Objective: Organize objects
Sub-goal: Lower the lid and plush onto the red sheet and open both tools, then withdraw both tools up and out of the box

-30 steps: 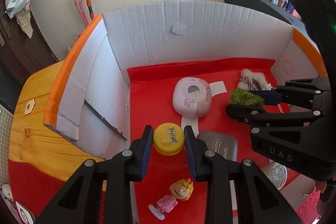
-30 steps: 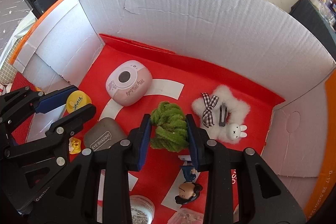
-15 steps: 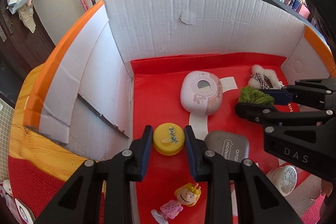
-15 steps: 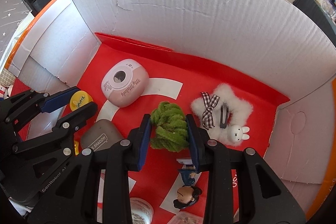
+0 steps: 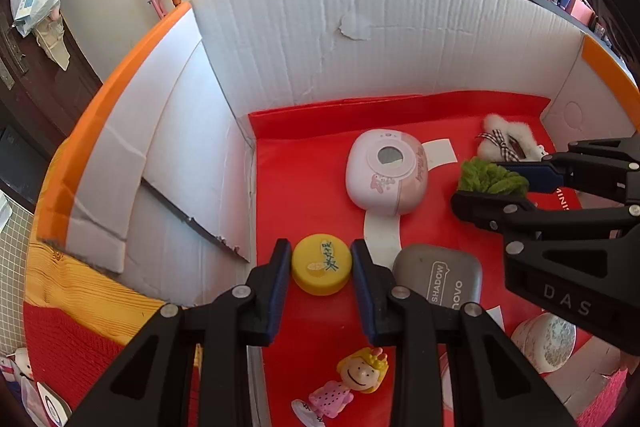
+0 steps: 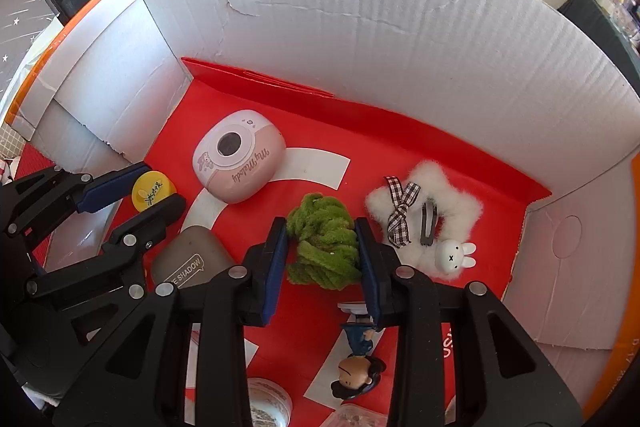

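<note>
My left gripper (image 5: 321,257) is shut on a round yellow tin (image 5: 321,264) and holds it over the red floor (image 5: 304,171) of a white cardboard box (image 5: 360,39). My right gripper (image 6: 321,239) is shut on a fuzzy green scrunchie (image 6: 324,241) inside the same box. In the left wrist view the right gripper (image 5: 490,183) holds the scrunchie (image 5: 492,179) at the right. In the right wrist view the left gripper (image 6: 156,193) holds the tin (image 6: 153,190) at the left.
In the box lie a pink My Melody case (image 6: 238,161), a grey eye-shadow case (image 5: 438,281), a white fluffy clip with bow and bunny (image 6: 424,219), a blonde girl figurine (image 5: 348,383), a boy figurine (image 6: 358,359) and a round patterned tin (image 5: 546,341). Box walls rise left, behind and right.
Both grippers have moved a little deeper into the box with the tin and the scrunchie held. The box walls look nearer. The objects on the floor lie as before.
</note>
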`<state>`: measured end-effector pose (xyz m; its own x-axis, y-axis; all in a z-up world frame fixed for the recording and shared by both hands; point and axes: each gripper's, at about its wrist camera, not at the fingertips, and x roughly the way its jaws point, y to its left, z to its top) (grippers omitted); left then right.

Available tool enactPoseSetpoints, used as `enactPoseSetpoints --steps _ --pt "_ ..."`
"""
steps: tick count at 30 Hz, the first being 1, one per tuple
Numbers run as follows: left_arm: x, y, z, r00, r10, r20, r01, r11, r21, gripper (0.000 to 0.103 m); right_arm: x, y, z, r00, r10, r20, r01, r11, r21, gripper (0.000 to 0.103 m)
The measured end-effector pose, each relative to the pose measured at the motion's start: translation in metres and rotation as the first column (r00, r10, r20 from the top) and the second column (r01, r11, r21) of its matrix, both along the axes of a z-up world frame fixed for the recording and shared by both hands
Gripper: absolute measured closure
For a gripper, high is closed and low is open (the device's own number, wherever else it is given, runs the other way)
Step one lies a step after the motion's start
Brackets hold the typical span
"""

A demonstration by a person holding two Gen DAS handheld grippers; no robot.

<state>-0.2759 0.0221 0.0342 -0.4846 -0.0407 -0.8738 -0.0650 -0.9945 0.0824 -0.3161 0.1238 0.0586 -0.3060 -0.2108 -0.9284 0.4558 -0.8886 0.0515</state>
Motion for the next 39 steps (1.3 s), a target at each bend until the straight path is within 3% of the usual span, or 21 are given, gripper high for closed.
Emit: enactPoseSetpoints --steps 18,39 --pt "0.005 0.007 -0.001 1.0 0.008 0.005 -0.008 1.0 0.015 0.07 0.012 -0.002 0.005 1.0 0.005 -0.005 -0.005 1.0 0.011 0.064" --pt "0.019 0.014 0.012 1.0 0.014 -0.004 -0.014 0.998 0.055 0.07 0.018 -0.007 0.006 1.0 0.003 -0.014 -0.003 1.0 0.008 0.064"
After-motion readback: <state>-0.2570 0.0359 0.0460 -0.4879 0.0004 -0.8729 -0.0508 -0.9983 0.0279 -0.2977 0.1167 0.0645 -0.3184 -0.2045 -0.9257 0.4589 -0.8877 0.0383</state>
